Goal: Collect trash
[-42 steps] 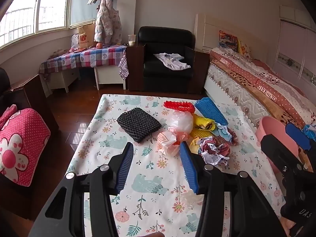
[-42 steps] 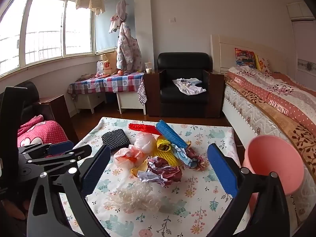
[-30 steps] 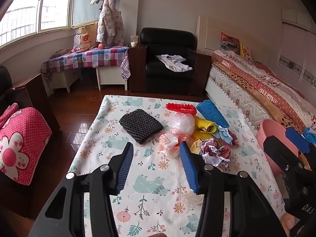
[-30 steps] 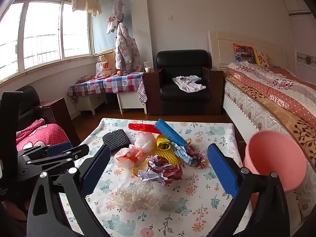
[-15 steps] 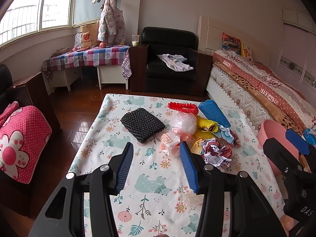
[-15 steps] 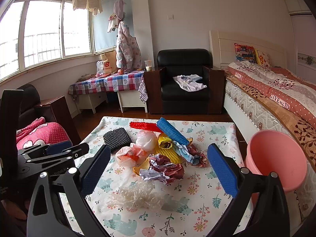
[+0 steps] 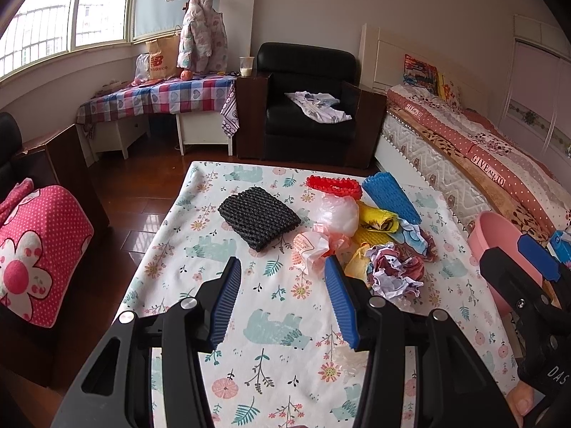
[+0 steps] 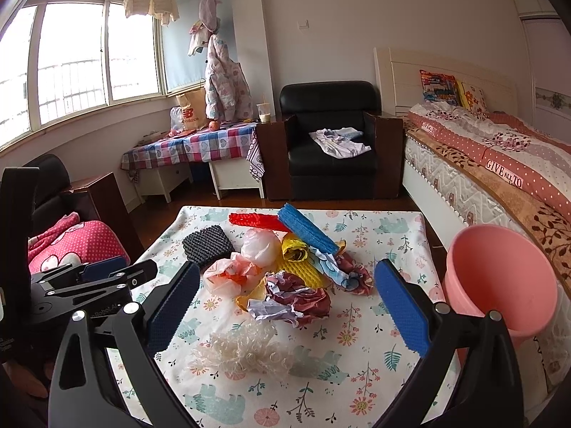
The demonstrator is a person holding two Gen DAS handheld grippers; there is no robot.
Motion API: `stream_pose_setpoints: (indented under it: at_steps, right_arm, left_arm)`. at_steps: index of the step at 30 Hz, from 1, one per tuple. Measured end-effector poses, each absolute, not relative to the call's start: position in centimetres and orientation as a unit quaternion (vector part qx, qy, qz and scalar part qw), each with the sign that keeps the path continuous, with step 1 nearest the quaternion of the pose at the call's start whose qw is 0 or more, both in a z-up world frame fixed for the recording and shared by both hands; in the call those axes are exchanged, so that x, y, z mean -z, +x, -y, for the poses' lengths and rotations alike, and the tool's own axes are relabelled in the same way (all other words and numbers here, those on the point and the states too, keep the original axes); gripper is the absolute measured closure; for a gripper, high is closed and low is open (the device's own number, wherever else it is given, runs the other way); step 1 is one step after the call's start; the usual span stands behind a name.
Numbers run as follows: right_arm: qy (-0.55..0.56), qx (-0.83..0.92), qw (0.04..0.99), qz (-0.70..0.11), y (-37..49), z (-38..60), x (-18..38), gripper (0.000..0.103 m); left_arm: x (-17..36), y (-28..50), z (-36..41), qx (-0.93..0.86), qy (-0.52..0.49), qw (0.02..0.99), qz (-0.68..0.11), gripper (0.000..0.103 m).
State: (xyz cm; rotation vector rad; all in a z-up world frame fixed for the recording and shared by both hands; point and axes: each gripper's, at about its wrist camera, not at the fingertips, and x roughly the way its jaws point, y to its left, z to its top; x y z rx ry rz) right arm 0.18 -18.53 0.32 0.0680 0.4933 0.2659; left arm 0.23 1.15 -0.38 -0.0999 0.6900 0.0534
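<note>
A heap of trash lies on the floral-clothed table (image 7: 278, 328): a black foam net (image 7: 258, 217), a red net (image 7: 333, 185), a blue net (image 7: 389, 196), a clear bag (image 7: 339, 212), an orange-and-white bag (image 7: 310, 249), yellow wrapping (image 7: 374, 223) and crumpled paper (image 7: 394, 273). A white foam net (image 8: 242, 351) lies nearest in the right wrist view. My left gripper (image 7: 282, 299) hovers open over the near table, short of the heap, with nothing between its pads. My right gripper (image 8: 285, 303) stands wide open above the crumpled paper (image 8: 292, 301), holding nothing. A pink bucket (image 8: 499, 285) stands at the table's right.
A bed (image 8: 499, 167) runs along the right side just behind the bucket. A black armchair (image 8: 332, 146) with cloth on it stands beyond the table, next to a checked side table (image 8: 192, 149). A pink dotted cushion (image 7: 32, 249) sits at the left.
Both views have shifted only slightly; the heap sits a touch lower and nearer in the frames. Nothing on the table has moved, and both grippers' jaws stay as wide as before.
</note>
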Motion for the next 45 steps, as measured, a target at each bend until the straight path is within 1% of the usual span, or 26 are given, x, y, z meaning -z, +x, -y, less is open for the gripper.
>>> stream_pose_setpoints:
  at_steps: [19,45]
  right_arm:
    - [0.037,-0.126,0.961,-0.245,0.2,18.9,0.2,0.004]
    - [0.056,-0.121,0.954,-0.267,1.3,20.1,1.3,0.004]
  left_arm:
    - [1.2,0.5,-0.9,-0.027,-0.053,0.937,-0.344,0.054]
    - [2.8,1.6,-0.9,-0.007,-0.059,0.928,-0.369,0.054]
